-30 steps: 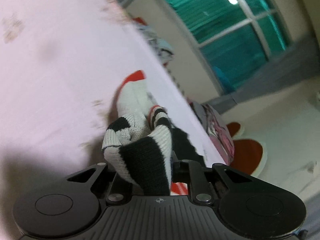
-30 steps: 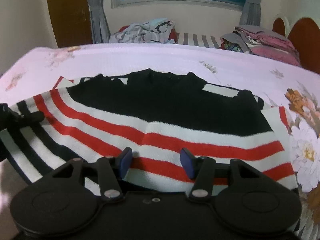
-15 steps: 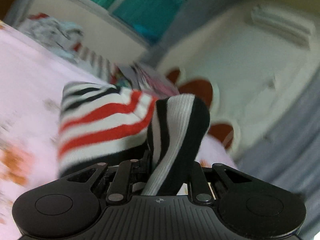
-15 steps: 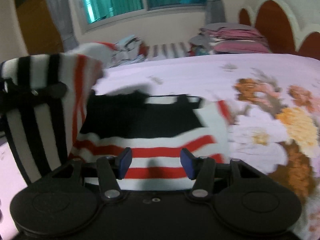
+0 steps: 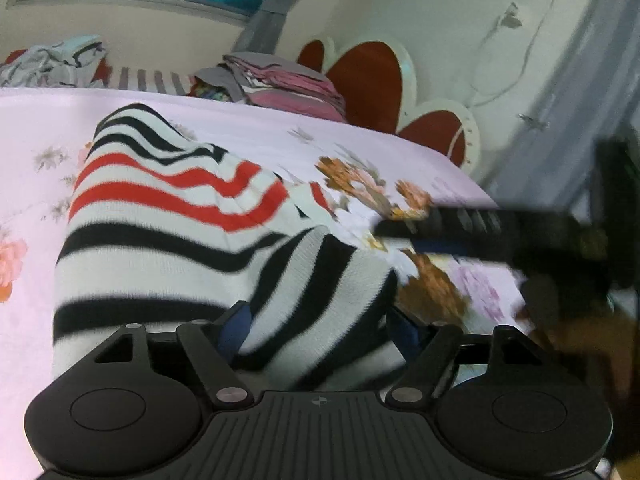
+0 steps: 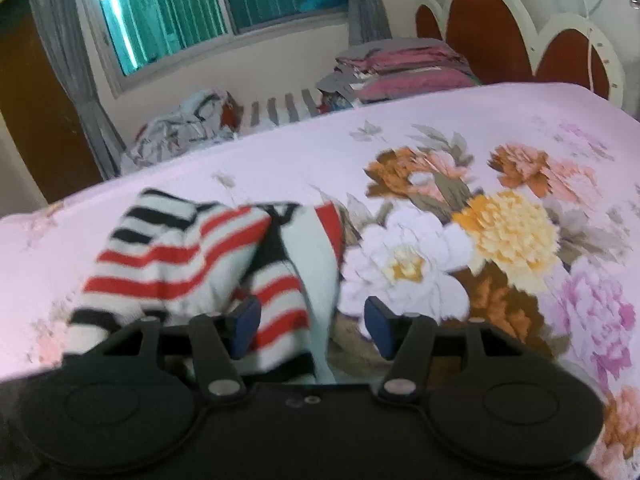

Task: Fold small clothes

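A small knit sweater (image 5: 168, 216) with black, white and red stripes lies folded over on the pink floral bed sheet (image 5: 32, 148). My left gripper (image 5: 320, 328) is open, its blue pads standing either side of the black-and-white striped fold. My right gripper (image 6: 312, 320) is open just above the sweater (image 6: 180, 256), at its right edge; it also shows as a dark blurred shape in the left wrist view (image 5: 500, 232).
A stack of folded pink and grey clothes (image 6: 400, 72) and a loose heap of clothes (image 6: 184, 128) lie beyond the far side of the bed. A red and white headboard (image 6: 520, 40) stands at the right. A window (image 6: 220, 4) is behind.
My left gripper carried the striped side over the sweater's body to the right, then opened and let it go. My right gripper stayed open and swung toward the sweater's right edge.
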Tool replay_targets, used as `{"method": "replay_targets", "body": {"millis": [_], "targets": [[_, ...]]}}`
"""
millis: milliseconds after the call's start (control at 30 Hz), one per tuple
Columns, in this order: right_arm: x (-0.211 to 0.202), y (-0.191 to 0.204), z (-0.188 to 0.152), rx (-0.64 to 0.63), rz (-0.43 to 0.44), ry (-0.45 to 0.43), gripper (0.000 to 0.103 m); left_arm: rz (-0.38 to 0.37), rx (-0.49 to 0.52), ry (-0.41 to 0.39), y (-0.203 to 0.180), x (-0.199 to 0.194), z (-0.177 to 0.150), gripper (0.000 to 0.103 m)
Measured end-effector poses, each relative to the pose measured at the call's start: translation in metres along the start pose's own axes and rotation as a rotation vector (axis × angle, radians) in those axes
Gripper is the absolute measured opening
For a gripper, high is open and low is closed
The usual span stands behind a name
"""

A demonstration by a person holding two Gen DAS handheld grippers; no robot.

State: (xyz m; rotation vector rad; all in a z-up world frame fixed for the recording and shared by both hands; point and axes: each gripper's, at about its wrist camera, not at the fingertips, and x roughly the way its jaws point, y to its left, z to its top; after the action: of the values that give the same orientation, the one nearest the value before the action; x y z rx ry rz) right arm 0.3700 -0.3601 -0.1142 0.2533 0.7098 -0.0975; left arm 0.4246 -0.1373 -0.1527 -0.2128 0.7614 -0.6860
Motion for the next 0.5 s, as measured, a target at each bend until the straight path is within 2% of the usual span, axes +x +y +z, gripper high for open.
{"method": "replay_targets", "body": {"millis": [100,200,333,467,500], "targets": [[0.005,0.004,0.010,0.037,0.077,0.007,0.065,-0.022,-0.011,0.012,-0.001,-0.019,-0.010,0.074],[0.019,0.008,0.013,0.092,0.172,0.061,0.070,-0.015,-0.023,-0.011,0.005,-0.045,-0.012,0.074],[0.054,0.017,0.006,0.142,0.239,0.184,0.070,0.065,-0.073,-0.084,0.025,-0.082,-0.008,0.074],[0.076,0.014,-0.001,0.207,0.244,0.235,0.070,0.155,-0.122,-0.129,0.050,-0.099,-0.007,0.074],[0.078,0.015,-0.002,0.218,0.252,0.237,0.067,0.175,-0.141,-0.130,0.057,-0.100,-0.007,0.074]]}}
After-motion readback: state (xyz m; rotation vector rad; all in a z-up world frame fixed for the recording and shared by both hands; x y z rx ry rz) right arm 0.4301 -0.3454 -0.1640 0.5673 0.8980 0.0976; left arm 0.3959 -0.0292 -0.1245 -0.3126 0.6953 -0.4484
